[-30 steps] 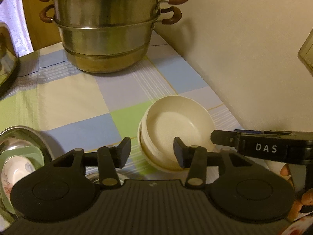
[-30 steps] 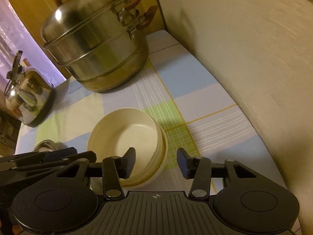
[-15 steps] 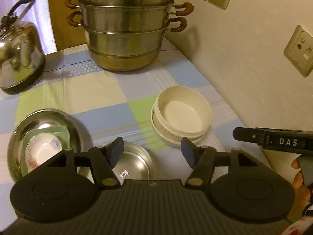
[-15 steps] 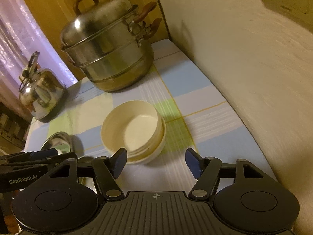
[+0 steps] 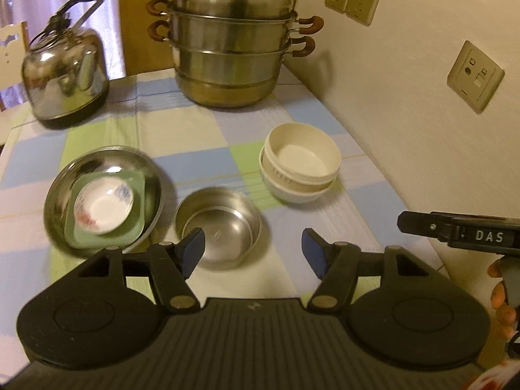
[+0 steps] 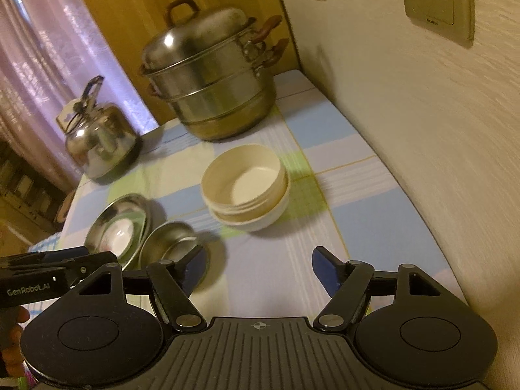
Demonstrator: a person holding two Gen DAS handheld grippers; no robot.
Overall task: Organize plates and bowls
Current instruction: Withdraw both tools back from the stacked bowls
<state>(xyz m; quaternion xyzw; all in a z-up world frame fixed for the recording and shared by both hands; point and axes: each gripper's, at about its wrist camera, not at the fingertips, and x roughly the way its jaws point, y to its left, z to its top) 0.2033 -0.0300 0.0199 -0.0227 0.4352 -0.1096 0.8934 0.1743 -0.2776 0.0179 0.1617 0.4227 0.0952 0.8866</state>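
Your left gripper (image 5: 253, 248) is spread with nothing between its fingers; your right gripper (image 6: 259, 268) is opening, also with nothing. The cream bowls (image 5: 299, 166) sit stacked near the wall (image 5: 406, 104). The steel bowl (image 5: 218, 226) is just beside the big steel dish (image 5: 58, 195). Open cloth (image 6: 383, 227) lies toward the wall.

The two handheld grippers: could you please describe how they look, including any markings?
Both the left gripper and right gripper are matte black, with ribbed bodies, round side discs, jointed linkages with brass-coloured pivots, and blue-padded jaws. Side lettering reads "DAS" on the right, "GenRobot.AI" on the left.
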